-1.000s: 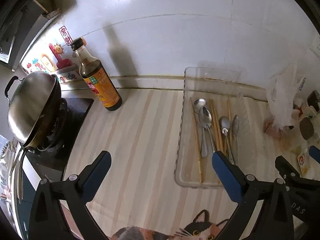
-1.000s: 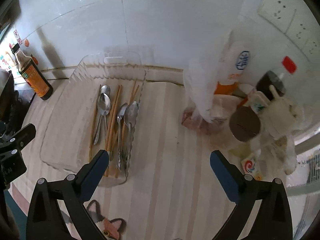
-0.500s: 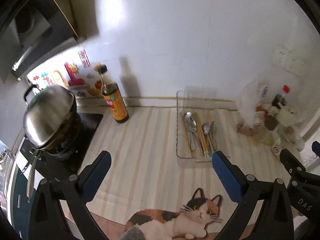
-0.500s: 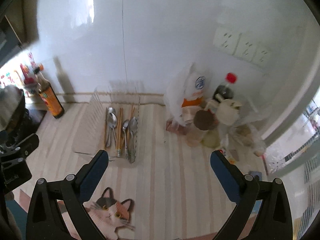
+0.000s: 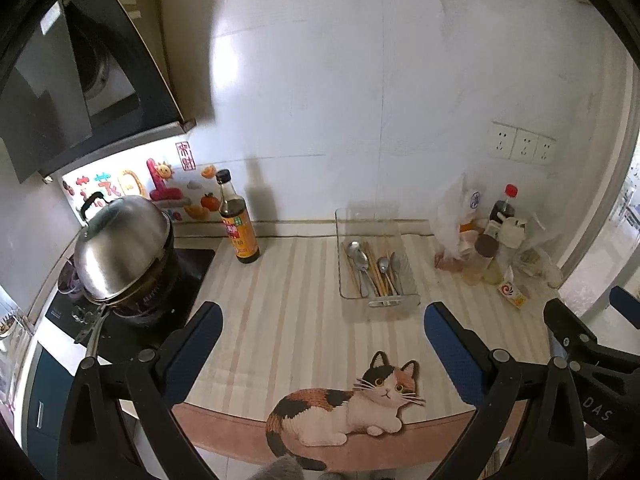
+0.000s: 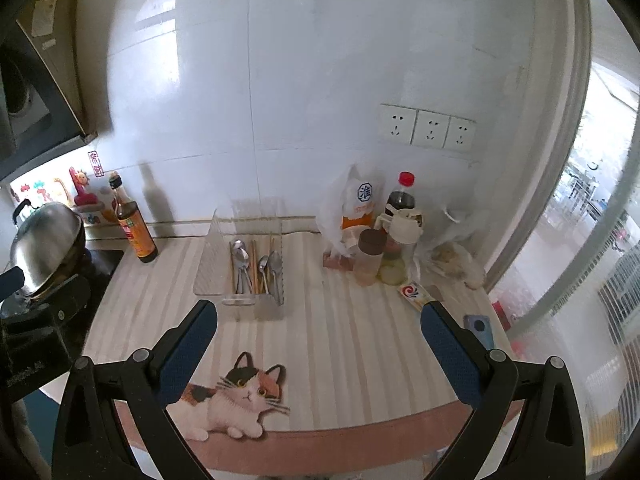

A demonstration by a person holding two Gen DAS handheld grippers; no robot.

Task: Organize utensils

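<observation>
Covering the worktop is a pale striped mat [image 5: 288, 312] printed with a calico cat [image 5: 352, 412] at its near edge, and everything else is set on or beside it. At the far left a domed stainless-steel wok lid [image 5: 120, 248] is seen over a dark pan on the black hob [image 5: 188, 276]. A clear rectangular plastic tray [image 6: 248, 302] is placed near the middle of the mat toward the white wall, and in it metal spoons [image 5: 362, 258] and wooden chopsticks [image 5: 376, 270] are laid lengthwise, side by side. A dark soy-sauce bottle with an orange label [image 5: 240, 228] is stood to the left of the tray, well apart from it. To the tray's right a cluster of condiment bottles and white plastic bags [image 6: 380, 236] is gathered below three wall sockets [image 6: 428, 130]. The left gripper [image 5: 322, 316] and the right gripper [image 6: 318, 316] are both held above the mat's near edge, jaws spread wide and nothing between the blue-padded fingers [image 6: 188, 352].
</observation>
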